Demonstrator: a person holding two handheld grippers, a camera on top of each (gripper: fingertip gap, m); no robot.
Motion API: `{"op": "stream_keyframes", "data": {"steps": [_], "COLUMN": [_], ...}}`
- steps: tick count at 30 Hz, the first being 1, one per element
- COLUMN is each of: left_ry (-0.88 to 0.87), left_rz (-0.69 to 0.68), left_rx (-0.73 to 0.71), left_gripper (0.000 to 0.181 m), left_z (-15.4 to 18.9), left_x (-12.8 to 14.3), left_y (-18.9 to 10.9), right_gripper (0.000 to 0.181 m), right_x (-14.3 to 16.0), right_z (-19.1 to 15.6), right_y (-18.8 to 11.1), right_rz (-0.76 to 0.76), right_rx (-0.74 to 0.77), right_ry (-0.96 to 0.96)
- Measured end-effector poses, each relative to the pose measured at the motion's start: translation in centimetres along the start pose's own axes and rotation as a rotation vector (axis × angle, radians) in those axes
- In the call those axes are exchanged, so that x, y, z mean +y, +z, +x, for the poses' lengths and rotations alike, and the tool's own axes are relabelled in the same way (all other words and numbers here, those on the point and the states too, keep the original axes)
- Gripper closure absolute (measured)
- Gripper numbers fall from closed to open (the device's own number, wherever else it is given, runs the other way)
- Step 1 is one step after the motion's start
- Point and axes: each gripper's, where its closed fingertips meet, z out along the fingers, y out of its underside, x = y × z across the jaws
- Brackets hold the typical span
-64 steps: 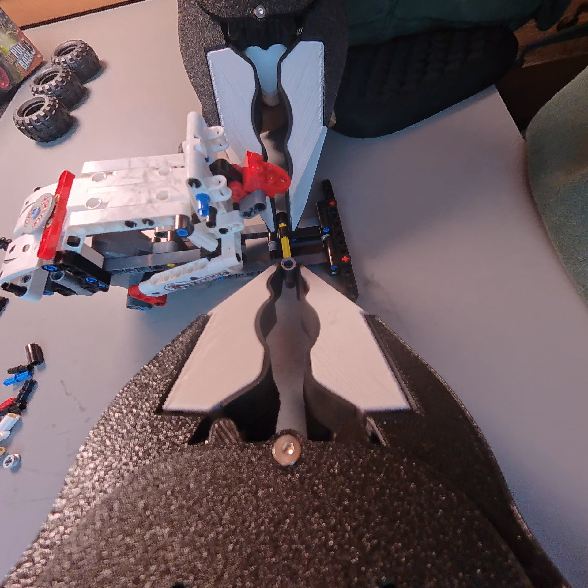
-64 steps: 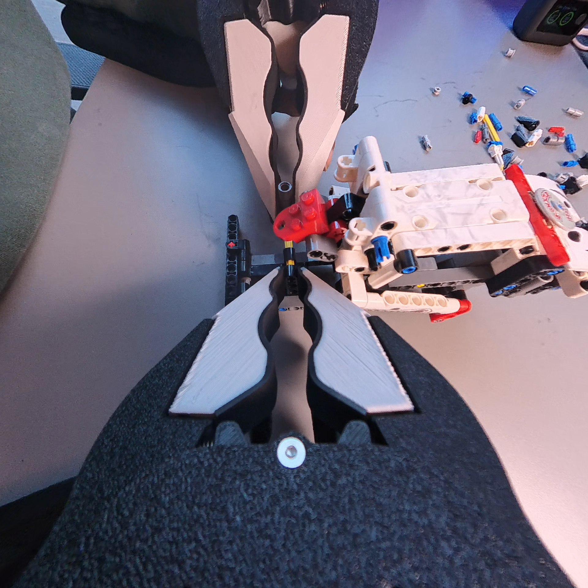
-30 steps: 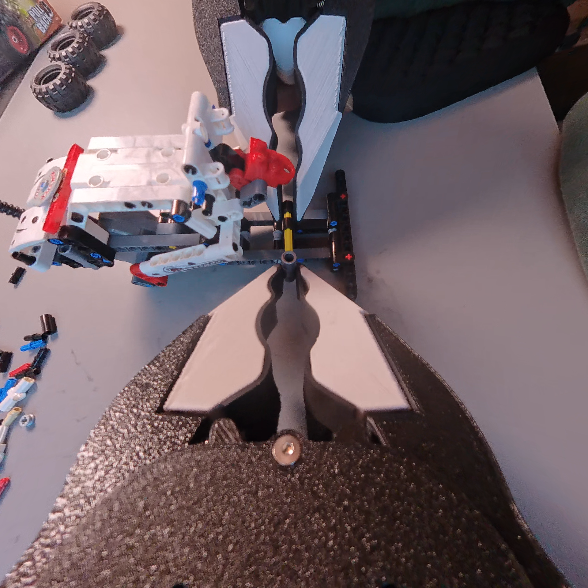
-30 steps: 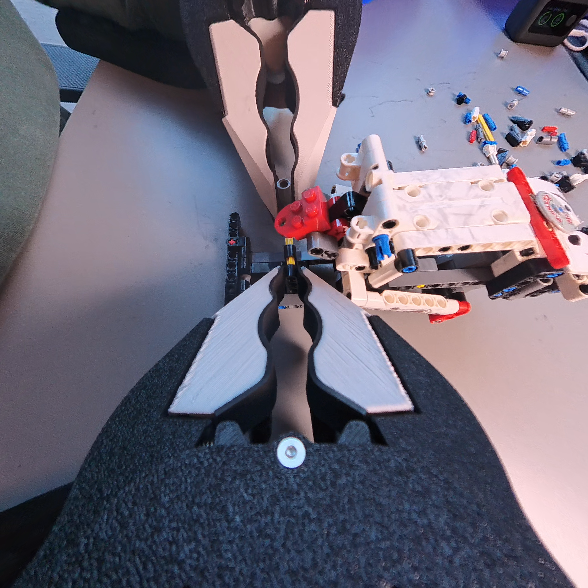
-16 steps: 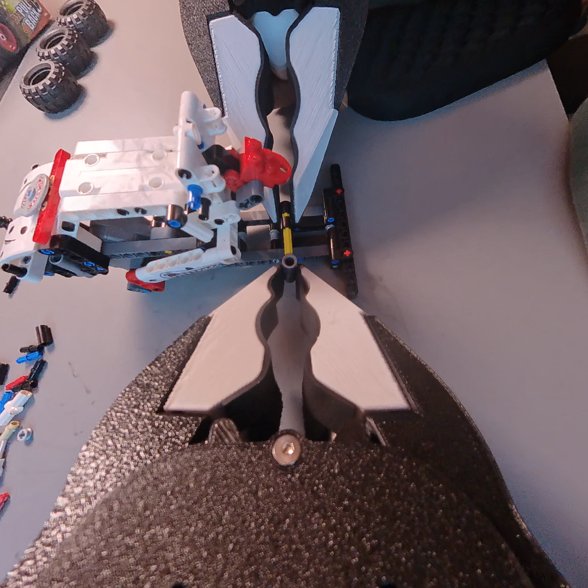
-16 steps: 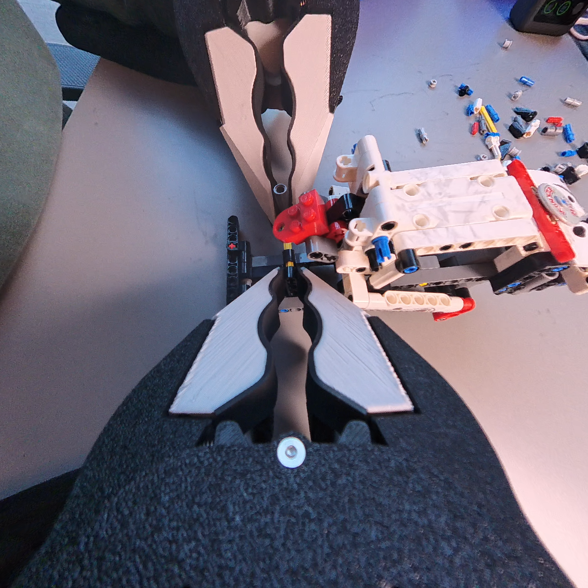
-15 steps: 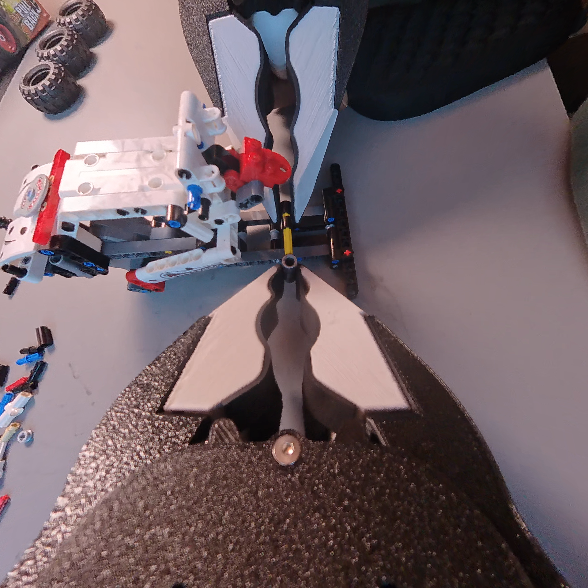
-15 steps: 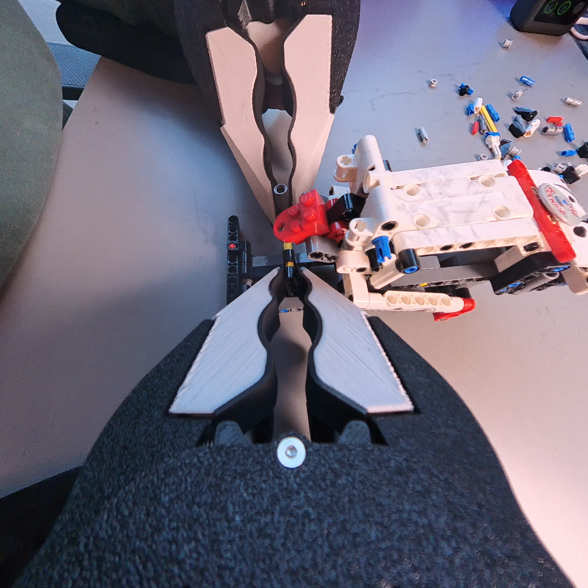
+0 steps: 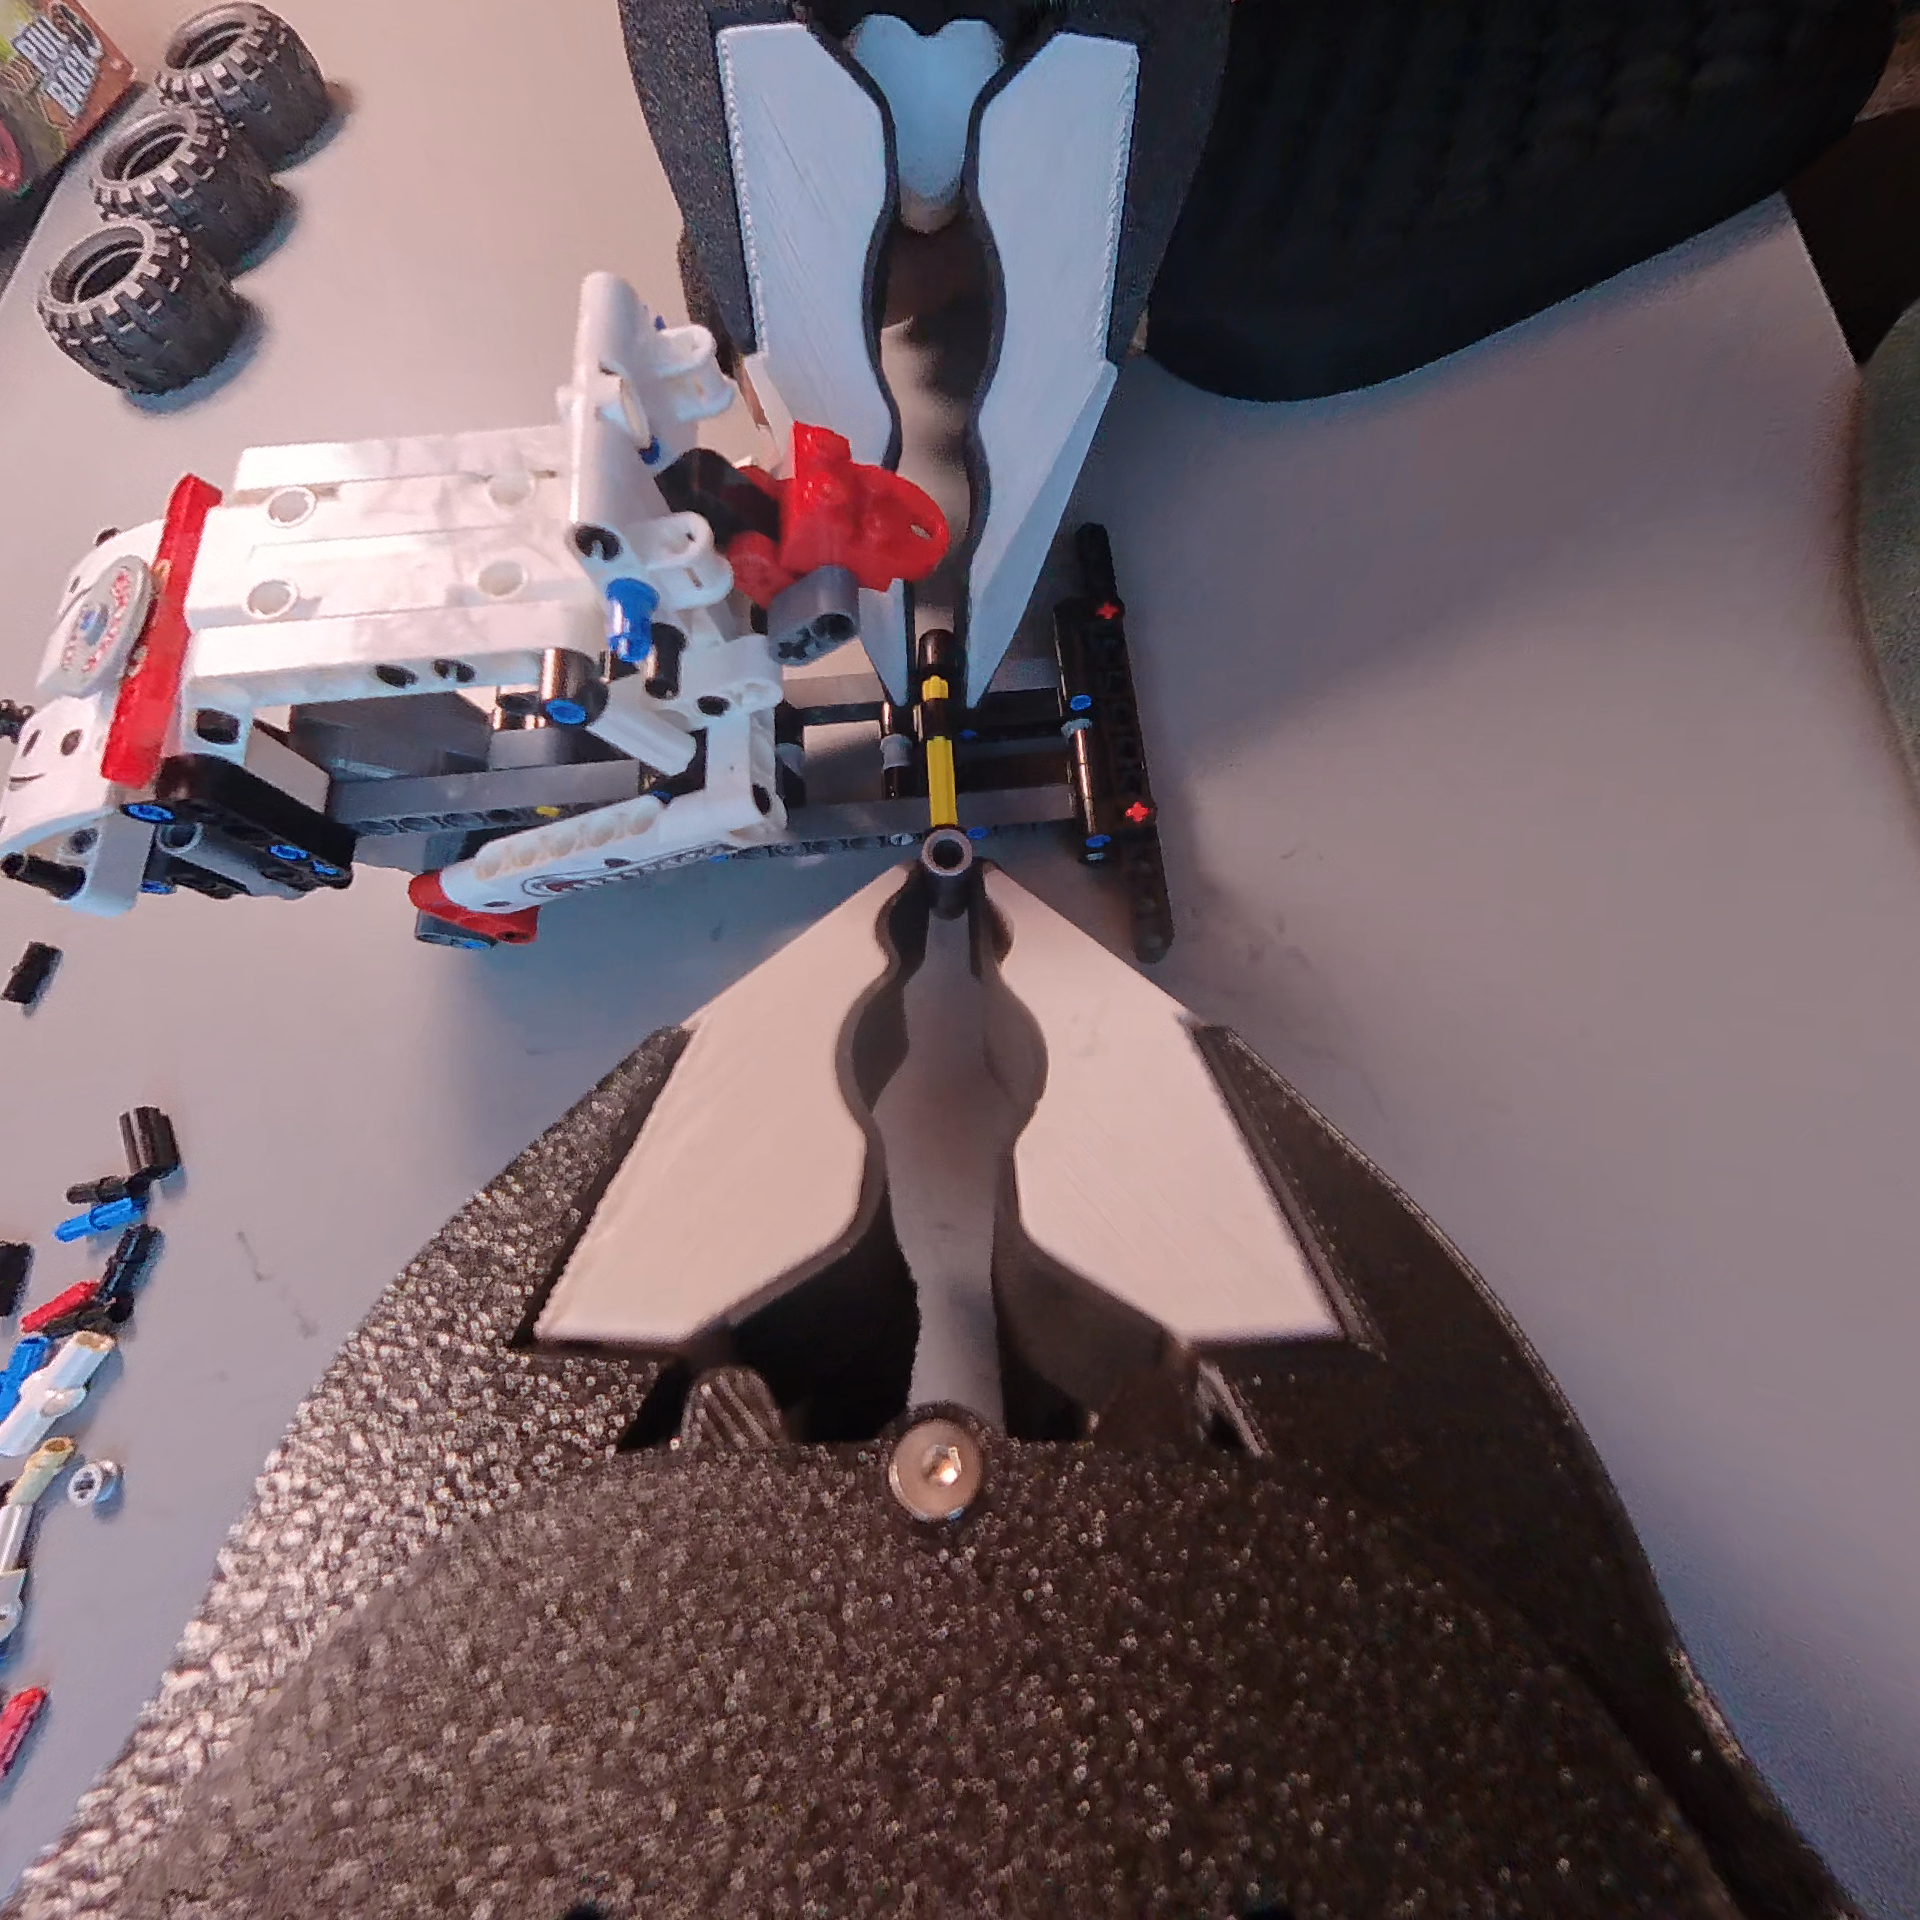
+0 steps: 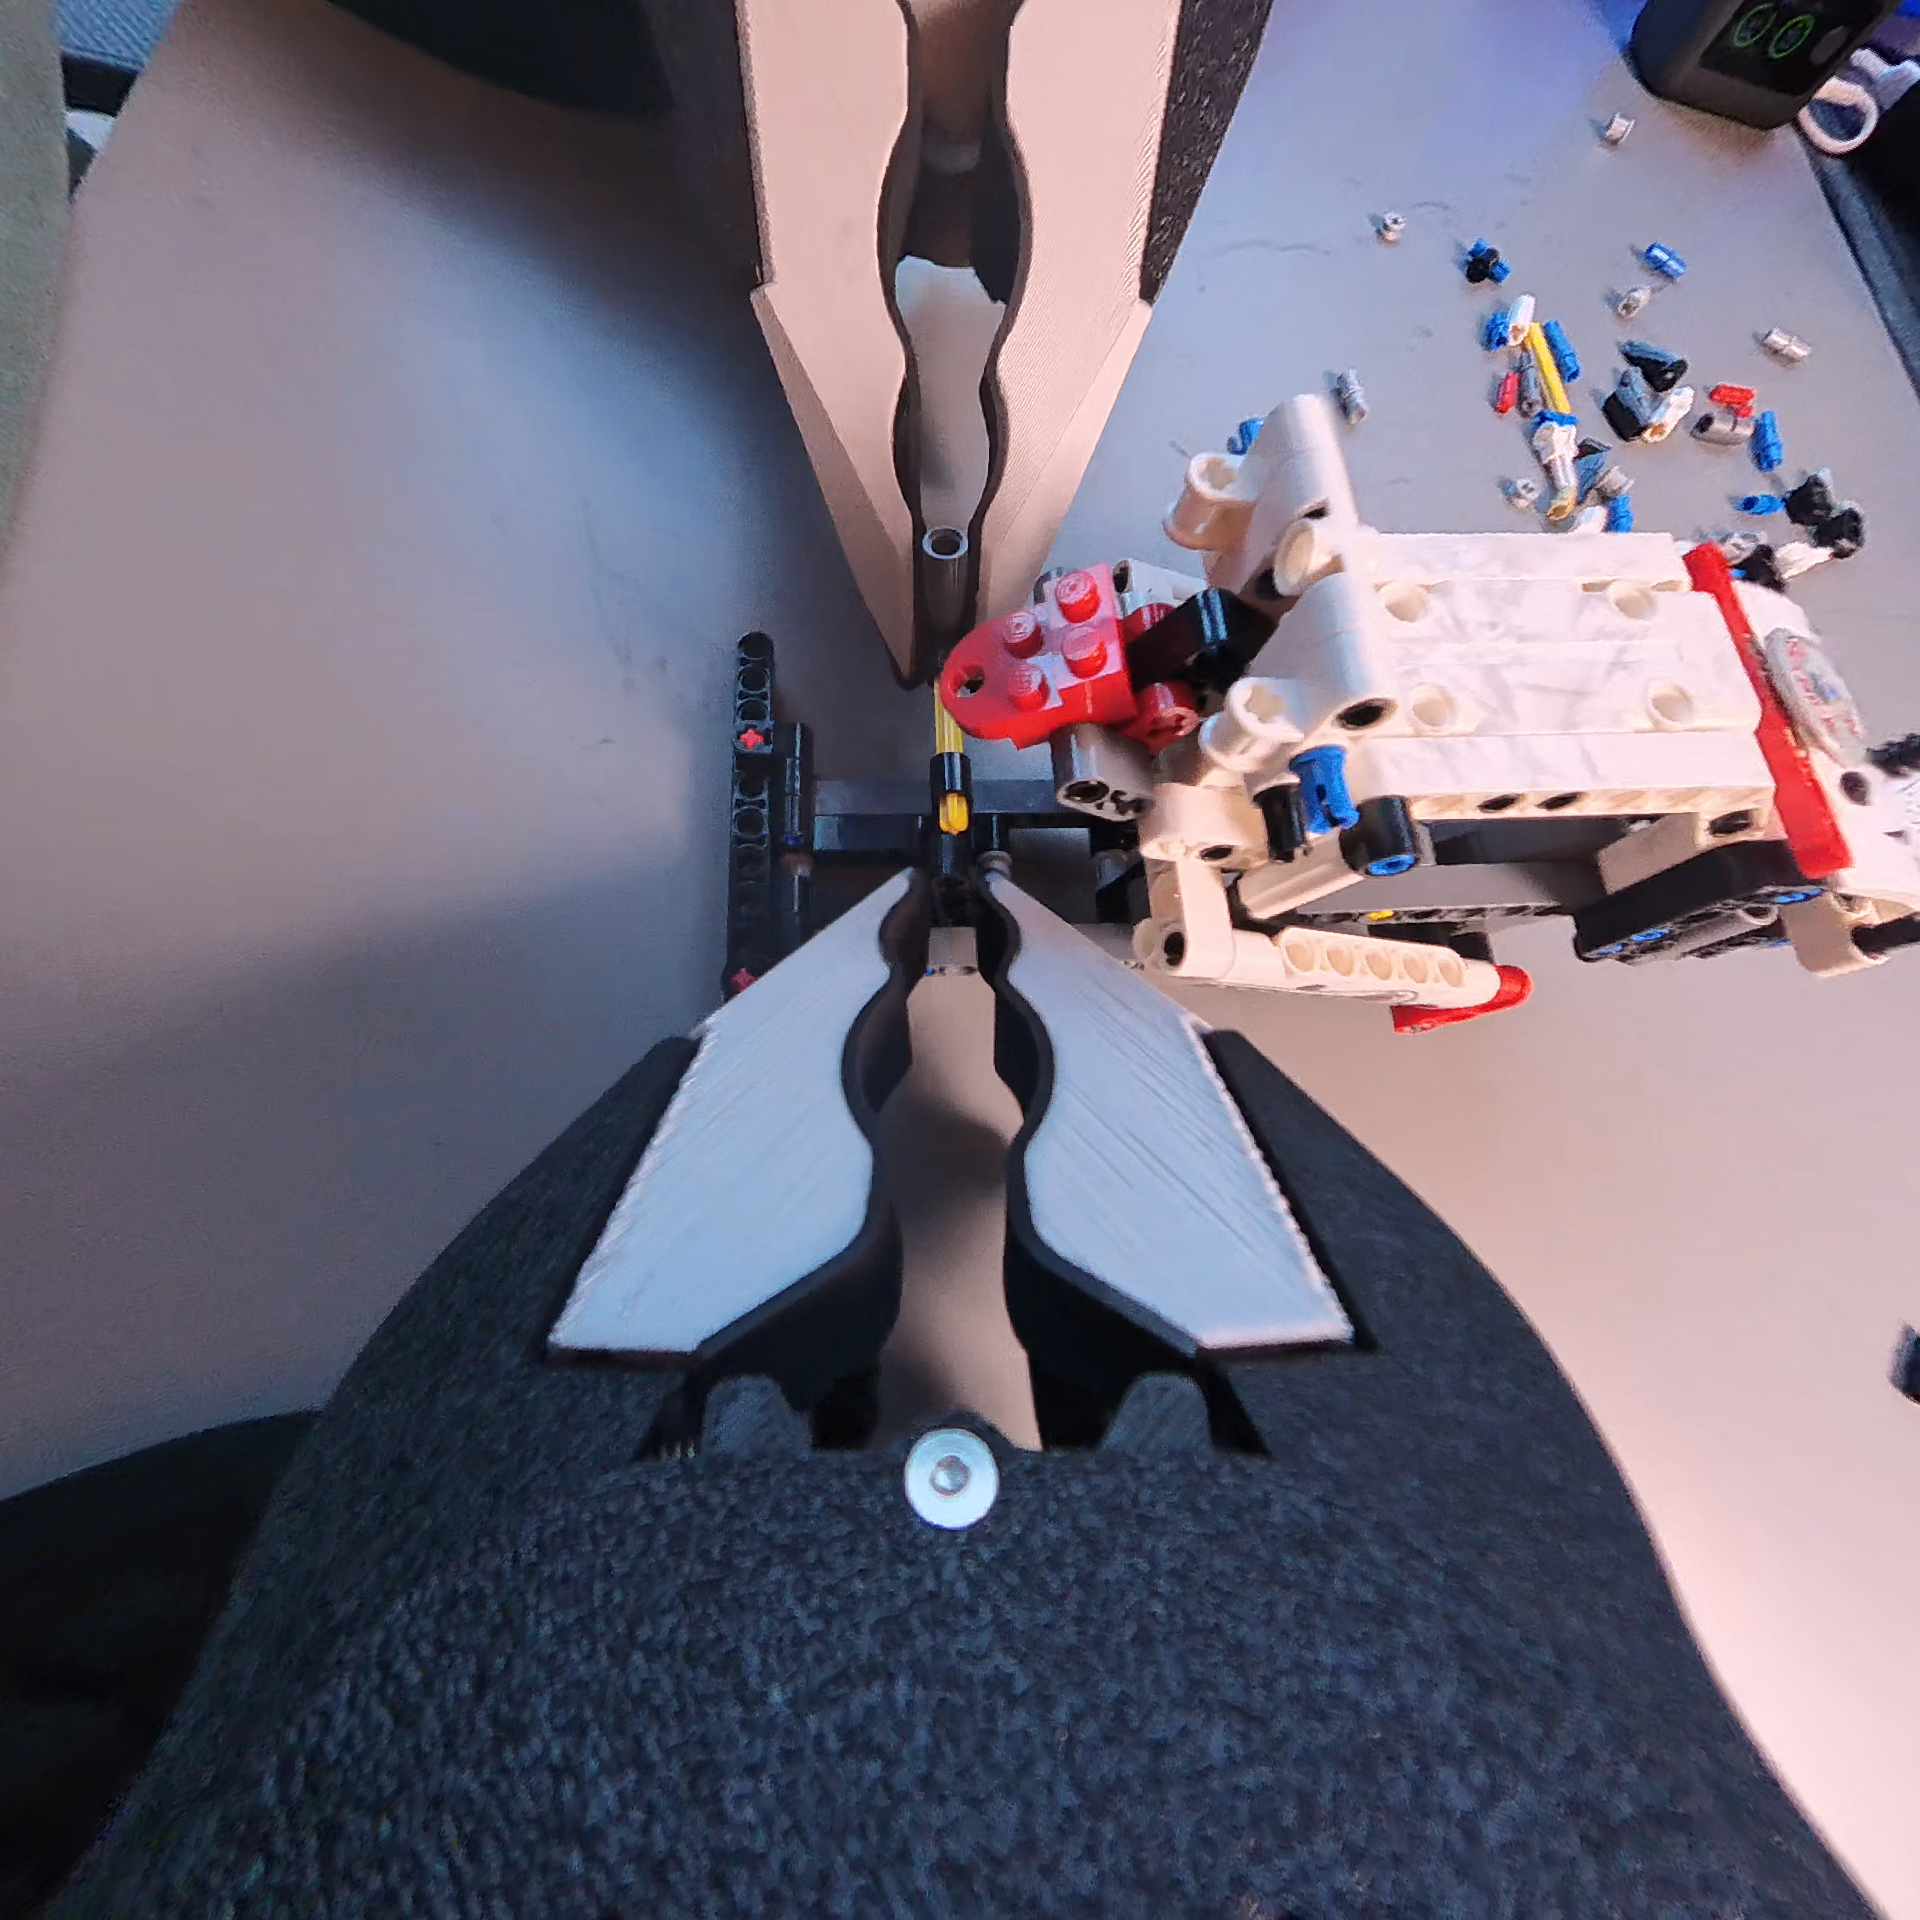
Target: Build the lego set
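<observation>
A dark bush [image 9: 948, 858] is pinched by the left gripper [image 9: 948, 894]; the yellow axle's [image 10: 948, 805] black end is clamped by the right gripper [image 10: 951, 904] at the truck's [image 10: 1455, 748] 9 o'clock end.

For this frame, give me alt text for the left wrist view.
The left tongs pinch a small grey bush at the near end of a yellow axle on a white and red lego truck; the right tongs grip the far end. Three tyres sit far left.

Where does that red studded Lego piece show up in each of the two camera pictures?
Left wrist view: the red studded piece sits above centre, left of the far gripper's white fingers.
Right wrist view: it sits above centre, right of the far gripper's tips.
Shared landmark: the yellow axle, right beside it in both.
</observation>
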Motion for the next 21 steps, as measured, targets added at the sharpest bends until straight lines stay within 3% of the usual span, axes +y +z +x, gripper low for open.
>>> {"op": "stream_keyframes", "data": {"steps": [21], "left_ry": [0.152], "left_rz": [0.011], "left_rx": [0.039], "left_gripper": [0.175], "left_z": [0.4], "left_x": [-0.32], "left_y": [0.88], "right_gripper": [0.174], "right_x": [0.48], "right_z": [-0.01], "right_y": [-0.1], "right_rz": [0.011], "right_rx": [-0.067], "right_ry": [-0.002]}}
